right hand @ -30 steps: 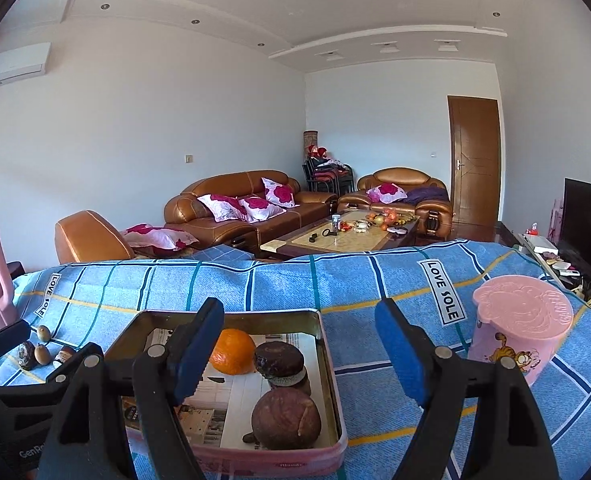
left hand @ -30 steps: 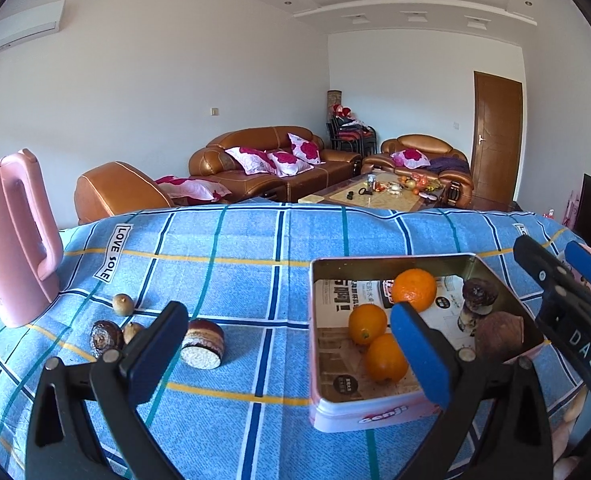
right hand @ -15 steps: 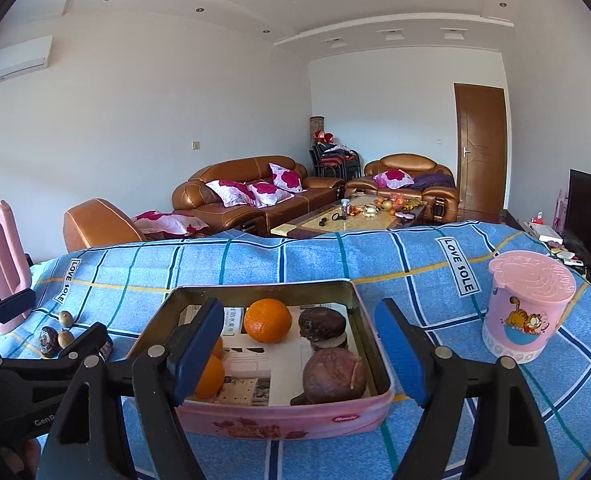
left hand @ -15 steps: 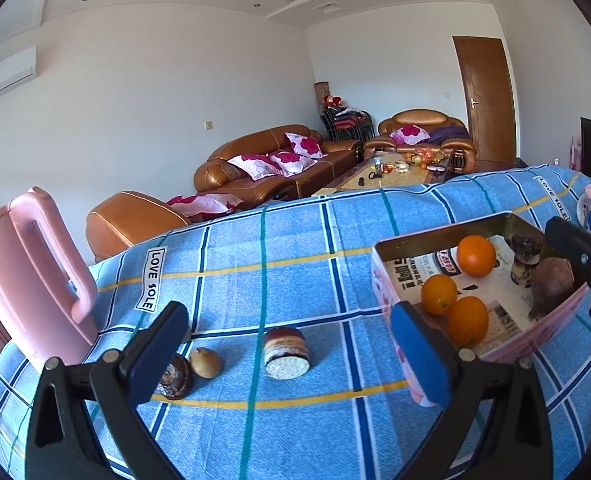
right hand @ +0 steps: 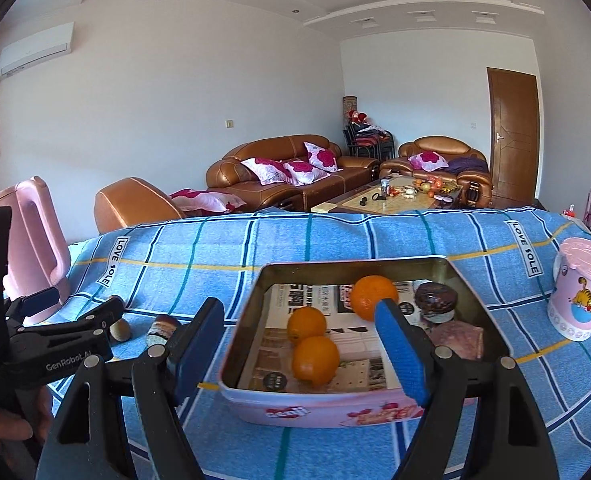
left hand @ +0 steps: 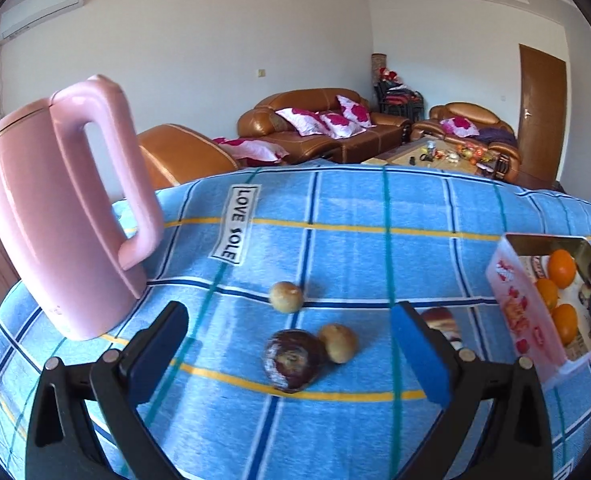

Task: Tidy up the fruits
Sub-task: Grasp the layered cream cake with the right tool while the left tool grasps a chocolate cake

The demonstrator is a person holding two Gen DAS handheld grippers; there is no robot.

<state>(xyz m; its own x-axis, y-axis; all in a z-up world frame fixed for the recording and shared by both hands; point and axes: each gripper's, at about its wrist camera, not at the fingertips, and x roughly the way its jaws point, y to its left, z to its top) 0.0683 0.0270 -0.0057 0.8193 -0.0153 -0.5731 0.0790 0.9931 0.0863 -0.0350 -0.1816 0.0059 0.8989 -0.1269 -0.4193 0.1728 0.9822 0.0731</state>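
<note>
In the left wrist view a dark purple fruit [left hand: 293, 360] lies on the blue checked cloth, touching a small brown fruit [left hand: 338, 343]; another small brown fruit [left hand: 286, 297] lies behind them. A cut purple fruit [left hand: 441, 322] is partly hidden by the right finger. My left gripper [left hand: 291, 360] is open, just in front of the purple fruit. The pink tin [right hand: 335, 408] holds three oranges [right hand: 314, 359] and two dark purple fruits [right hand: 435, 300]. My right gripper [right hand: 299, 354] is open and empty at the tin's near edge.
A pink kettle [left hand: 61, 204] stands at the left of the table. A pink lidded cup [right hand: 581, 288] stands at the right. The tin also shows at the right edge of the left wrist view [left hand: 513, 304]. The left gripper's body [right hand: 43, 344] shows in the right wrist view.
My left gripper has swung left from the tin to the loose fruits and moved closer to them. My right gripper has shifted so that the tin sits centred between its fingers.
</note>
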